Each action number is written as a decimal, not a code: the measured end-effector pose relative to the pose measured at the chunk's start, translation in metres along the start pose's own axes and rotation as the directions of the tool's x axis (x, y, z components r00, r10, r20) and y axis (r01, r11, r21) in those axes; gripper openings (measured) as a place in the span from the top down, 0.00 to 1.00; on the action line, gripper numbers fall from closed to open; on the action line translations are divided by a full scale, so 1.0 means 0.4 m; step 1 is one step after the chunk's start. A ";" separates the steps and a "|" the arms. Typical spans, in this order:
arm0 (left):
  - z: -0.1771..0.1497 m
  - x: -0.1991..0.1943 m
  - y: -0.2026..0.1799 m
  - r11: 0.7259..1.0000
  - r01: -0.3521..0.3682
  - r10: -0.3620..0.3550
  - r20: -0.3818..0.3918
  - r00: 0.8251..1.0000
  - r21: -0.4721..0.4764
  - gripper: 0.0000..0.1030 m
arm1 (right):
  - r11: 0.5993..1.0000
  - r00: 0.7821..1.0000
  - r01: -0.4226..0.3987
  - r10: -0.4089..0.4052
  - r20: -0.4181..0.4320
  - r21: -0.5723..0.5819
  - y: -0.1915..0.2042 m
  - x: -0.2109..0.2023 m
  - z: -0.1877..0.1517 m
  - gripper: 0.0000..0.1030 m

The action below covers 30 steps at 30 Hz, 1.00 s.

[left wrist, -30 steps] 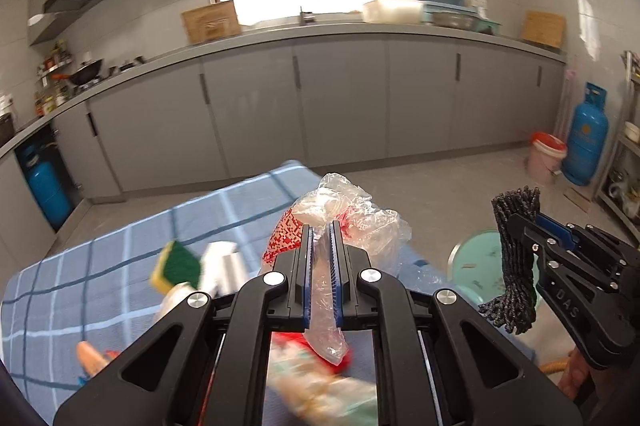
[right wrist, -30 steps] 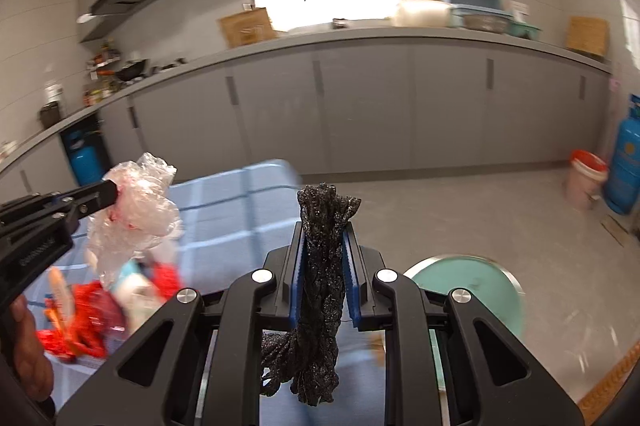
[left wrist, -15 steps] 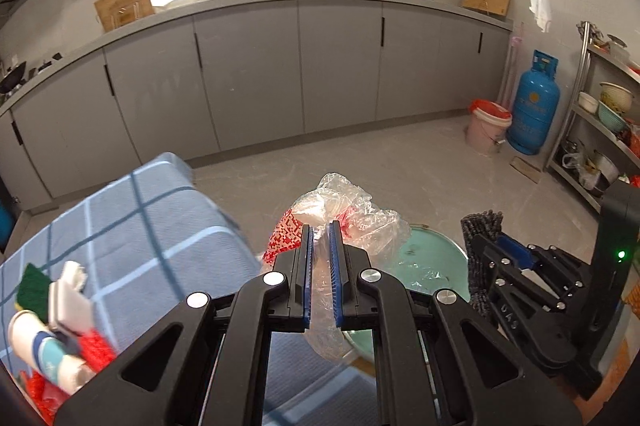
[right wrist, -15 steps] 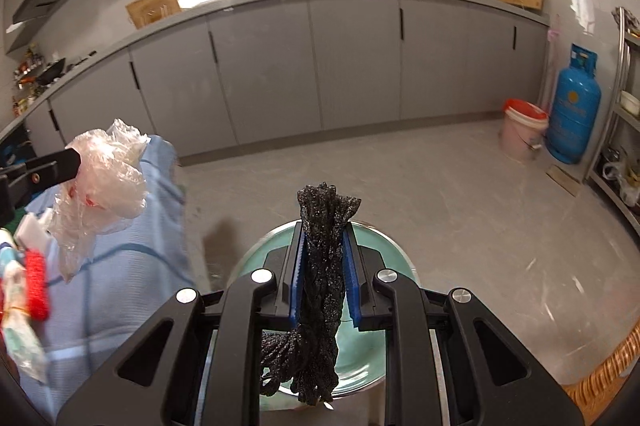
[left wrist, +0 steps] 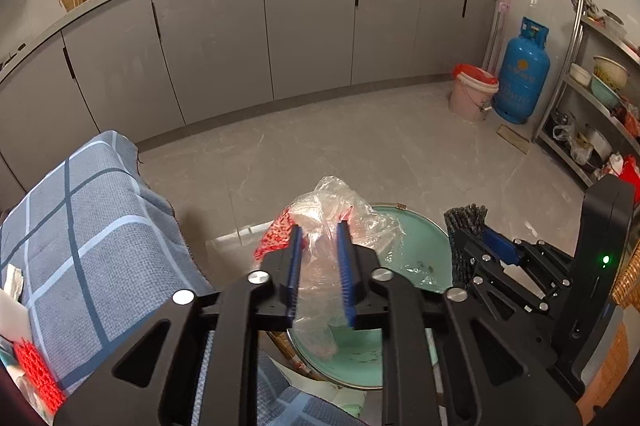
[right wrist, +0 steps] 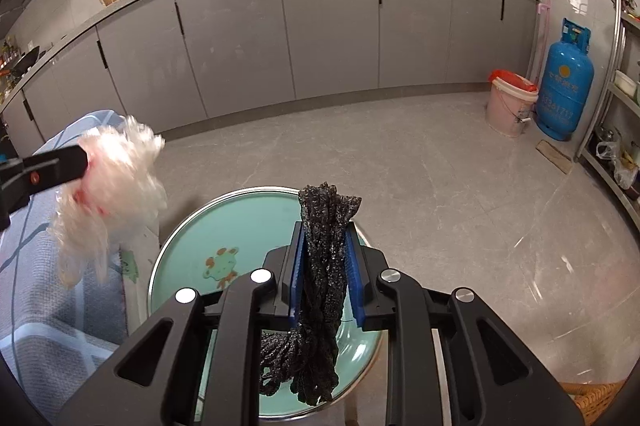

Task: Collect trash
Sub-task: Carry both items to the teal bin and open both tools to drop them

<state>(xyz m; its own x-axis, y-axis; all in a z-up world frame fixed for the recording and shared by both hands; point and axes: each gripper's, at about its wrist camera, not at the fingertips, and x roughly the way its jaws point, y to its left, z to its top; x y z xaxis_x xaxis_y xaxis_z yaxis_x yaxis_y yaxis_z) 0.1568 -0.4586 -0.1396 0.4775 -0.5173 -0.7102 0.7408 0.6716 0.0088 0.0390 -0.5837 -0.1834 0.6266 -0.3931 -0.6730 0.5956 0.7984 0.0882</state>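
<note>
My left gripper [left wrist: 318,246] stands part open above a green basin [left wrist: 416,246]; a crumpled clear plastic bag with red print [left wrist: 332,214] still hangs loosely between its fingers. In the right wrist view the bag [right wrist: 116,182] looks blurred at the left gripper's tip. My right gripper [right wrist: 325,246] is shut on a black knitted rag [right wrist: 324,266] that hangs over the basin [right wrist: 248,226]. The right gripper also shows in the left wrist view [left wrist: 476,238], to the right of the bag.
A table under a blue checked cloth [left wrist: 92,226] stands left, with red and white litter [left wrist: 36,374] on it. Grey cabinets [left wrist: 308,26] line the back. A pink bucket [left wrist: 472,94], blue gas cylinder [left wrist: 520,74] and metal shelf [left wrist: 600,98] stand right.
Both grippers swung right from the table to above the green basin. The left gripper's fingers have spread apart around the plastic bag. The right gripper still clamps the rag.
</note>
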 end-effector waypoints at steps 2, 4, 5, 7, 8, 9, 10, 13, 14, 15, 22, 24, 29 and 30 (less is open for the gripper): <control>0.000 0.006 -0.004 1.000 -0.002 0.002 -0.002 1.000 0.008 0.61 | 1.000 1.000 0.000 0.000 -0.002 0.000 0.000 0.001 -0.004 0.75; -0.001 0.009 -0.005 1.000 -0.007 0.007 0.001 1.000 0.010 0.54 | 1.000 1.000 0.001 -0.001 -0.003 0.000 -0.002 0.001 -0.003 0.73; 0.000 0.009 -0.001 1.000 -0.016 0.016 0.002 1.000 0.004 0.39 | 1.000 1.000 -0.003 0.003 -0.002 0.004 -0.002 -0.002 -0.003 0.63; 0.003 0.002 0.005 1.000 -0.023 0.024 0.015 1.000 -0.008 0.35 | 1.000 1.000 -0.003 0.003 0.010 0.008 -0.004 -0.007 -0.002 0.53; 0.005 -0.002 0.008 1.000 -0.023 0.023 0.016 1.000 -0.011 0.35 | 1.000 1.000 0.002 -0.002 0.012 0.006 -0.004 -0.009 -0.002 0.53; 0.009 -0.008 0.009 1.000 -0.021 0.022 0.018 1.000 -0.014 0.34 | 1.000 1.000 0.004 -0.004 0.014 0.006 -0.003 -0.010 -0.002 0.53; 0.010 -0.012 0.011 1.000 -0.024 0.024 0.022 0.999 -0.018 0.33 | 1.000 1.000 0.007 -0.007 0.015 0.010 -0.005 -0.011 -0.002 0.53; 0.013 -0.025 0.012 0.999 -0.034 0.034 0.032 0.999 -0.020 0.29 | 1.000 1.000 0.014 -0.014 0.017 0.020 -0.012 -0.018 -0.002 0.52; 0.014 -0.032 0.013 0.999 -0.046 0.046 0.040 0.998 -0.023 0.28 | 1.000 1.000 0.018 -0.019 0.018 0.021 -0.014 -0.021 -0.004 0.51; 0.015 -0.036 0.013 0.998 -0.049 0.050 0.043 0.998 -0.024 0.26 | 1.000 1.000 0.021 -0.022 0.018 0.023 -0.017 -0.023 -0.005 0.51; 0.007 -0.103 0.013 0.981 -0.194 0.194 0.111 0.975 -0.010 0.19 | 0.999 0.999 0.021 -0.023 0.029 0.039 -0.020 -0.058 -0.017 0.44; 0.007 -0.134 0.017 0.978 -0.206 0.207 0.129 0.970 -0.022 0.17 | 0.999 0.999 0.015 -0.016 0.034 0.034 -0.012 -0.069 -0.020 0.42; -0.001 -0.216 0.024 0.977 -0.211 0.215 0.172 0.962 -0.037 0.13 | 1.000 0.999 -0.011 0.010 0.050 0.024 0.021 -0.113 -0.016 0.42; -0.004 -0.228 0.027 0.977 -0.210 0.213 0.174 0.961 -0.035 0.13 | 1.000 0.998 -0.016 0.015 0.055 0.022 0.031 -0.123 -0.014 0.42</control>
<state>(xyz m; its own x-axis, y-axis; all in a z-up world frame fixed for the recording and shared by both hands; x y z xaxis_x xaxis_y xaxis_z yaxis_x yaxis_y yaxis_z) 0.1205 -0.4034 -0.0757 0.6991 -0.4466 -0.5584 0.6070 0.7834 0.1333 0.0126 -0.5517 -0.1533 0.6623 -0.4055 -0.6300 0.5961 0.7946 0.1153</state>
